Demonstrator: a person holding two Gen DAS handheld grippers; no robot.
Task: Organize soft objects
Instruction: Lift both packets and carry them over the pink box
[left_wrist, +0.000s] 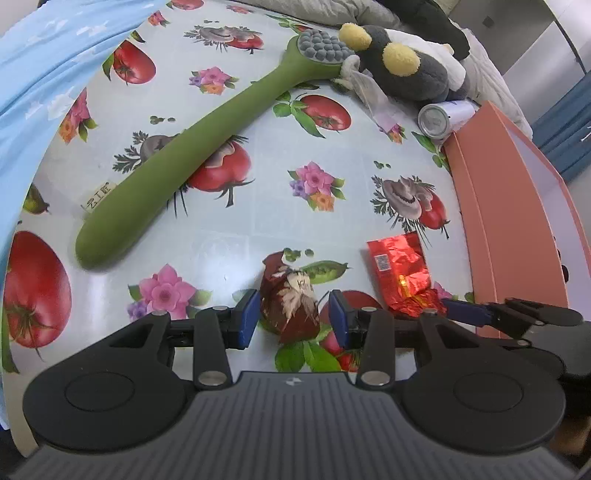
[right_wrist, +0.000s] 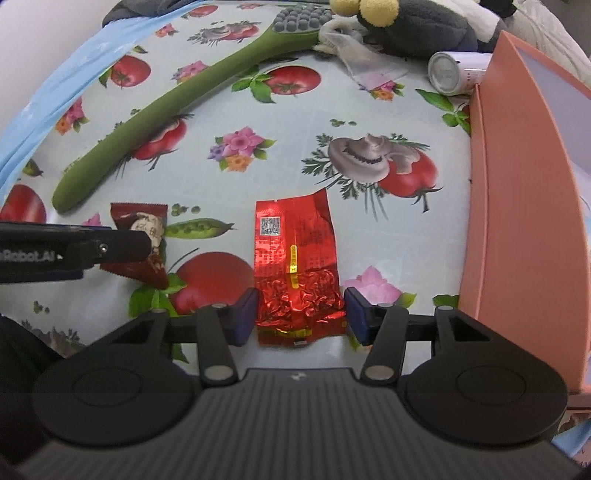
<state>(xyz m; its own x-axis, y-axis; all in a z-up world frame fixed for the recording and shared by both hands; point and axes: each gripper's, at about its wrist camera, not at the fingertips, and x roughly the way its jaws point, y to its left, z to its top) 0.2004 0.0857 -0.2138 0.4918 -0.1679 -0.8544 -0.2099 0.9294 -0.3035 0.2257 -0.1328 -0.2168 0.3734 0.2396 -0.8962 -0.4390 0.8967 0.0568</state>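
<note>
A dark red snack packet (left_wrist: 290, 301) lies on the patterned tablecloth between the open fingers of my left gripper (left_wrist: 293, 317); the pads do not press it. It also shows in the right wrist view (right_wrist: 142, 240), partly behind the left gripper's finger. A shiny red foil packet (right_wrist: 295, 266) lies between the open fingers of my right gripper (right_wrist: 301, 319), its crumpled end nearest me. It also shows in the left wrist view (left_wrist: 400, 273). A grey plush toy (left_wrist: 410, 62) with yellow ears lies at the far edge.
A long green massage stick (left_wrist: 192, 155) lies diagonally across the left of the table. A salmon-pink box (right_wrist: 524, 192) stands open along the right edge. A white can (right_wrist: 454, 72) lies beside it. Blue cloth (left_wrist: 40, 62) drapes at the left.
</note>
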